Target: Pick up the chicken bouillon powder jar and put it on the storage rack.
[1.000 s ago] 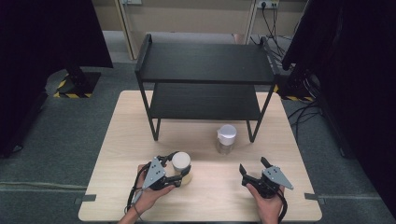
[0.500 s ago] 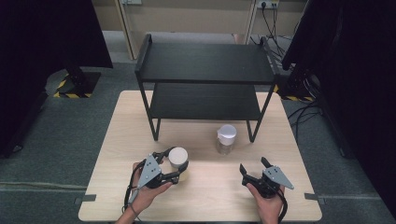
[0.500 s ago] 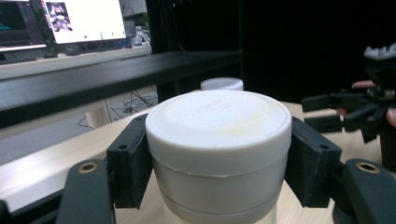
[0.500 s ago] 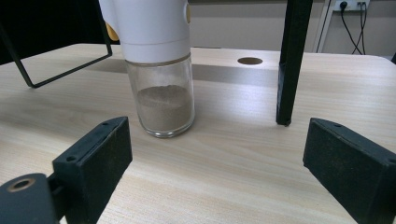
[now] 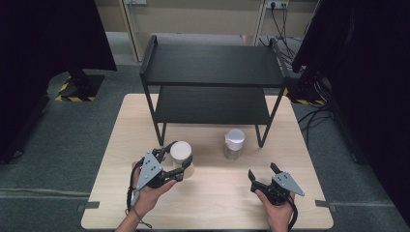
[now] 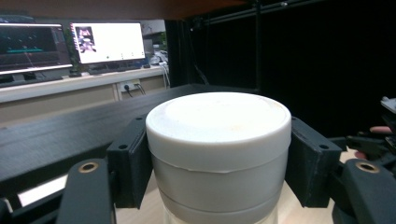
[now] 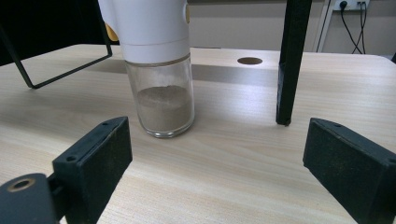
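Observation:
A jar with a white round lid [image 5: 181, 152] [image 6: 218, 140] is held above the table's near left, my left gripper [image 5: 178, 163] [image 6: 218, 165] shut on it just below the lid. Both black pads [image 6: 130, 168] press its sides. A glass shaker [image 5: 234, 144] [image 7: 161, 70] with a white cap and brown powder stands on the table in front of the shelf. My right gripper [image 5: 263, 175] [image 7: 224, 172] rests open near the table's front right, pointing at the shaker from a short way off, nothing between its jaws.
A black two-tier shelf rack [image 5: 212, 77] stands at the back of the wooden table [image 5: 212, 193]; its front right leg [image 7: 290, 60] is just right of the shaker. A round hole [image 7: 249, 60] is in the tabletop behind. Dark curtains flank the table.
My left gripper has lifted the white-lidded jar up off the table and slightly forward. The right gripper and the shaker have stayed where they were.

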The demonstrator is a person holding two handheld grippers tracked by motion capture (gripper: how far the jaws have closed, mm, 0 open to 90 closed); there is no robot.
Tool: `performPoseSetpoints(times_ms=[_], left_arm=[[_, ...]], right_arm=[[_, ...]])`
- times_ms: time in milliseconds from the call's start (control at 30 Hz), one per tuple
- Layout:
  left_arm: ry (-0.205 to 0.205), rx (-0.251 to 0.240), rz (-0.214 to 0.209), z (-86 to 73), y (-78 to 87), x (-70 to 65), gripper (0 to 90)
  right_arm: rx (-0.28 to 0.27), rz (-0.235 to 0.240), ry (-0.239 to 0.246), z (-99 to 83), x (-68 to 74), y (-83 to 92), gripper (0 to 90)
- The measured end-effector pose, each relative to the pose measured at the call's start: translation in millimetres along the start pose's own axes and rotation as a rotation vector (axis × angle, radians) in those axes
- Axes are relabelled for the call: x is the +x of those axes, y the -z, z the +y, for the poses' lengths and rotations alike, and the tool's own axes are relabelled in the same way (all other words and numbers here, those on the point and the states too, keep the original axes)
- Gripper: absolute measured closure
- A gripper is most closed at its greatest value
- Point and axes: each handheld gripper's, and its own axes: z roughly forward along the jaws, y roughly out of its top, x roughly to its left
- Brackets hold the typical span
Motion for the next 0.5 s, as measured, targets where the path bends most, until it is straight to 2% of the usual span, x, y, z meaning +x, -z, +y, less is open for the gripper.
performPoseSetpoints(times_ms=[500], left_arm=[[-0.013,-0.024,0.081,20.9,-3.9,1.9,33.5]], right_arm=[[0.000,-0.003,-0.005,-0.1,0.2,0.1,8.3]])
